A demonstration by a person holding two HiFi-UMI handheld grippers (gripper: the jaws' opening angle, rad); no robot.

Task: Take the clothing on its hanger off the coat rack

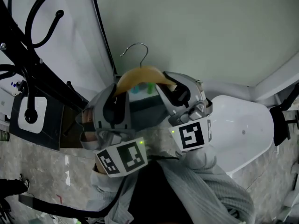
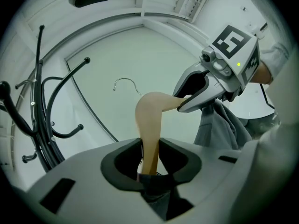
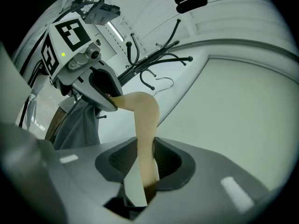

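A tan wooden hanger (image 1: 140, 73) with a steel hook (image 1: 135, 50) is held up in front of the pale wall, its hook free of the black coat rack (image 1: 28, 45) at the left. My left gripper (image 1: 114, 104) is shut on the hanger's left arm (image 2: 149, 120). My right gripper (image 1: 180, 92) is shut on the right arm (image 3: 145, 125). Grey clothing (image 1: 196, 181) hangs from the hanger below both grippers, and shows as folds of clothing (image 2: 219, 122) in the left gripper view. The coat rack's curved hooks (image 3: 159, 64) stand behind the hanger in the right gripper view.
A white rounded seat or tub (image 1: 238, 134) stands at the right. A white panel (image 1: 70, 41) leans behind the rack. A marbled floor (image 1: 42, 171) with black straps lies at lower left.
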